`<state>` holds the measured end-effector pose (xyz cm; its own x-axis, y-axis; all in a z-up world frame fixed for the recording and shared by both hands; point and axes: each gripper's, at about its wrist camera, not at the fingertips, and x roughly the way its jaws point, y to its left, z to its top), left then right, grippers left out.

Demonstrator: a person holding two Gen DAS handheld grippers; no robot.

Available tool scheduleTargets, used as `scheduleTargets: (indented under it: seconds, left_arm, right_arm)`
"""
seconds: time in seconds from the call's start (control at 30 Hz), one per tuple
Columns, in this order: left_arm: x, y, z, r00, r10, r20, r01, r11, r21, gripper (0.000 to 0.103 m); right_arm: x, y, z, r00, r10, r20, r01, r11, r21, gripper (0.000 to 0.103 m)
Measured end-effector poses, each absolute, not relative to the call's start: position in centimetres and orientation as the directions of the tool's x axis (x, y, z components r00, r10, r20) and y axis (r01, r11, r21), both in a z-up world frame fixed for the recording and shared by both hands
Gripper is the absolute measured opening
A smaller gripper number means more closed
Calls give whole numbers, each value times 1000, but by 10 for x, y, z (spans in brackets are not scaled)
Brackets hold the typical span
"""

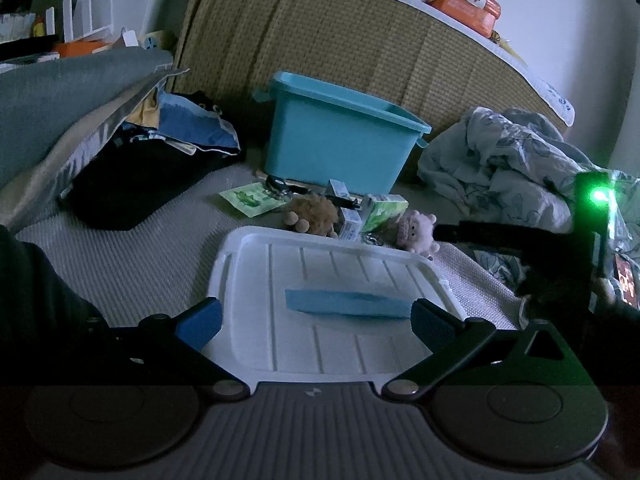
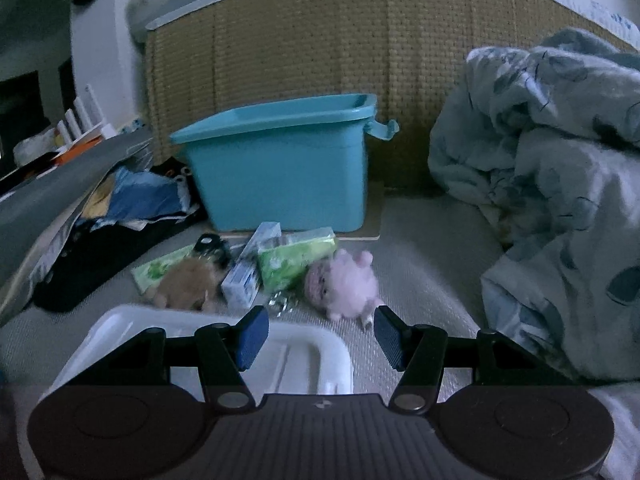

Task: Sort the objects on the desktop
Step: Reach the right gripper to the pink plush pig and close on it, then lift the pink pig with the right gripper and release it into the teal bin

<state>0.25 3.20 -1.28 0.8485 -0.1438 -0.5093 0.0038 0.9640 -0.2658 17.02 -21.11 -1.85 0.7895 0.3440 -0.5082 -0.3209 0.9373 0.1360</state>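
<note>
Both grippers are hanging released: left gripper (image 1: 316, 320) over the white lid (image 1: 256, 280), right gripper (image 2: 318, 330) nearing the pink plush (image 2: 346, 284) beyond the lid's far edge

Bin (image 2: 280, 168) stands at 12 o'clock against the woven headboard (image 2: 304, 40); open top unobstructed from above. Clutter row just before it: brown plush (image 2: 184, 284), white box (image 2: 248, 272), green pack (image 2: 292, 260), pink plush (image 2: 346, 284), packed touching, little room for fingers between. White lid (image 1: 320, 280) at 6 o'clock covers the near bed. Crumpled blanket (image 2: 552, 208) walls off 3 o'clock. Clothes pile (image 2: 132, 208) and pillow (image 1: 60, 112) block 9 o'clock. Bare mattress strip (image 2: 424, 264) between pink plush and blanket, 1 o'clock, is passable.
</note>
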Motion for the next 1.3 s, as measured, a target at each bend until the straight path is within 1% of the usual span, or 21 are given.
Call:
scheduleTargets:
  seconds: [0.37,0.53,0.8,0.87,0.9,1.0,1.3]
  left_arm:
    - [6,34,-16,839,-158,-520,2,958,-288,103]
    - [7,35,-16,837,-162,-523,0,955,-296,103]
    - [8,36,-17,835,-166,-524,-1,953,-304,103]
    - [8,36,-17,835,-166,-524,-3,952,-306,103]
    - [8,36,-17,835,-166,-524,-3,952,-307,103]
    - [7,36,-17,837,-166,-522,-4,951,-308,103]
    - [7,38,-17,839,-168,-518,-5,949,-317,103]
  right_arm:
    - [227,-196,-29,780,332,-530,-306,942,141,62]
    - [246,-187,-37,771,296,-564,-288,952,106,62]
    - [267,-186,-50,745,250,-618,-219,967,128,62]
    - [270,-185,-51,736,254,-627,-218,966,135,59]
    - [271,-185,-52,732,256,-631,-219,966,138,55]
    - [268,-186,-49,735,265,-624,-228,963,141,53]
    - [246,-193,-20,777,285,-561,-272,956,108,52]
